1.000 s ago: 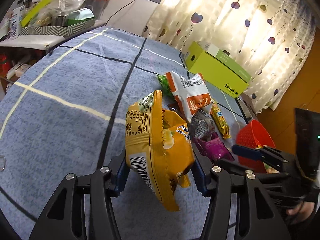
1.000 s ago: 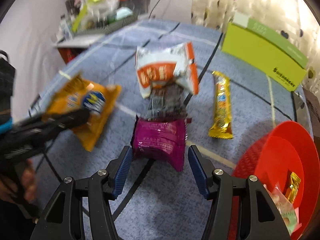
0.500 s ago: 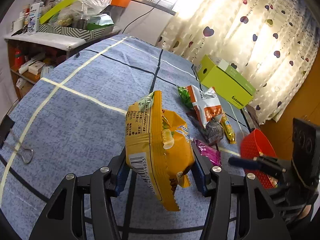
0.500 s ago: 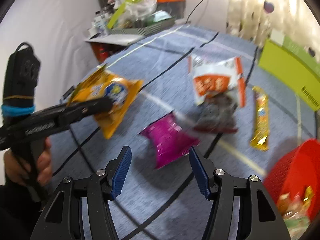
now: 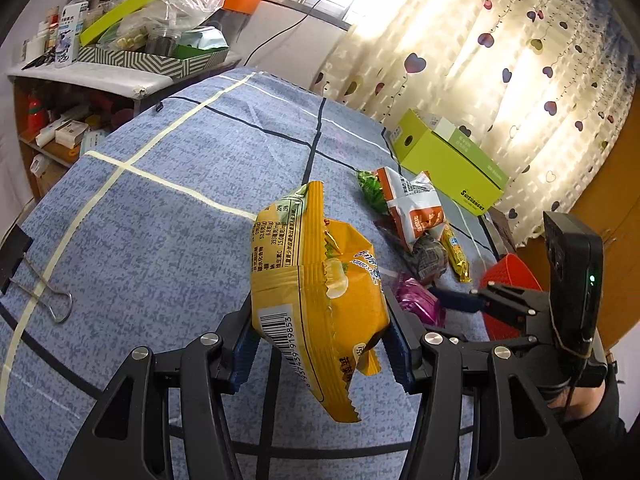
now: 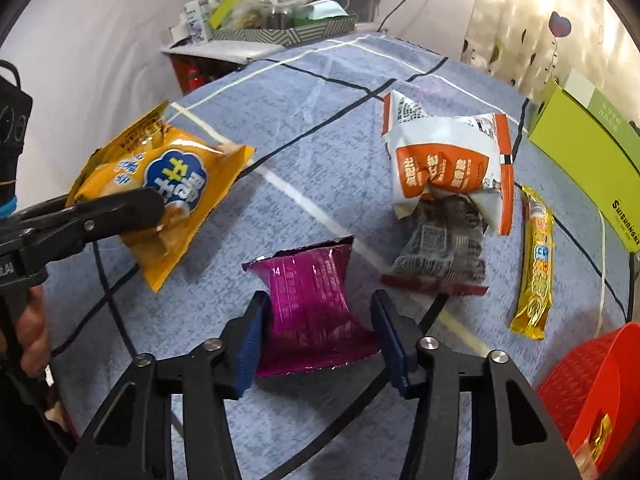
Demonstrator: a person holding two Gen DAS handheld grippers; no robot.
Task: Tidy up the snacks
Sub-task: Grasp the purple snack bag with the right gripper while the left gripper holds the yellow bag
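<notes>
Snack sorting, partly done: the red basket [image 6: 580, 392] holds a few items; the left gripper [image 5: 320, 344] grasps the yellow chip bag [image 5: 316, 288] clear of the blue cloth [image 5: 160, 220], the right gripper [image 6: 316, 340] clasps the purple packet [image 6: 308, 308]. The orange-white bag [image 6: 444, 160], dark packet [image 6: 444, 248] and yellow bar [image 6: 534, 268] remain. Only the left view shows a green packet [image 5: 370, 188]; only the right, the basket's contents

A yellow chip bag [image 5: 316, 300] (blue logo), a magenta packet [image 6: 312, 312], a red basket [image 6: 592, 384], blue grid-lined cloth [image 5: 168, 220].
</notes>
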